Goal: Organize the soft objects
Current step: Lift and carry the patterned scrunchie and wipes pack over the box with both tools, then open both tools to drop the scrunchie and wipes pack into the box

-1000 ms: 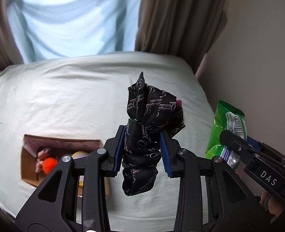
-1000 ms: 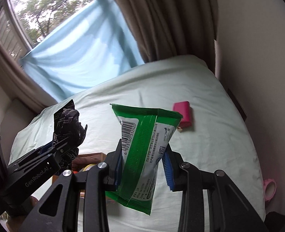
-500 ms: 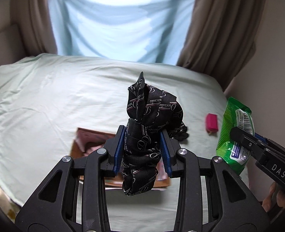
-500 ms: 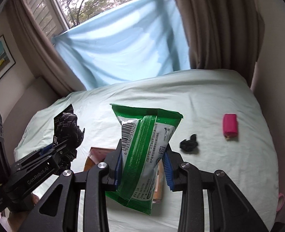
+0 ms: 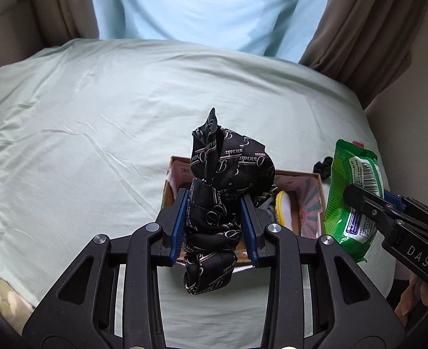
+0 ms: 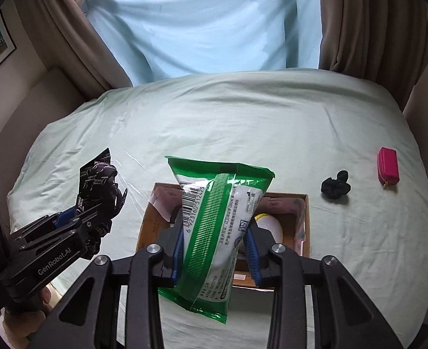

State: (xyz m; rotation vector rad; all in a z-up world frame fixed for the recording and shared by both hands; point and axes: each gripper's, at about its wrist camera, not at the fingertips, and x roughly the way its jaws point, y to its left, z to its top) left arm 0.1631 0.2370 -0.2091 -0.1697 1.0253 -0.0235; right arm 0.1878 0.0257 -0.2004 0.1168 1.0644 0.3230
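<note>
My left gripper (image 5: pixel 215 226) is shut on a bunched black printed cloth (image 5: pixel 225 186), held above the near left part of an open cardboard box (image 5: pixel 320 200) on the bed. My right gripper (image 6: pixel 215 250) is shut on a green wet-wipes pack (image 6: pixel 214 218), hanging over the same cardboard box (image 6: pixel 306 224). The box holds a yellow-and-white item (image 6: pixel 269 224); the rest of its contents is hidden. In the right wrist view the left gripper (image 6: pixel 91 212) with the black printed cloth (image 6: pixel 100 186) is left of the box. In the left wrist view the wet-wipes pack (image 5: pixel 350 197) is at the right.
A pale green sheet (image 6: pixel 243 122) covers the bed. A black scrunchie (image 6: pixel 336 186) and a pink pouch (image 6: pixel 388 165) lie to the right of the box. Brown curtains (image 6: pixel 367 23) and a light blue cloth (image 6: pixel 208 23) hang behind. Walls close in on both sides.
Both grippers have swept sideways across the bed with their loads. The box has come from the lower left to sit right under them. The scrunchie and pouch now lie far right.
</note>
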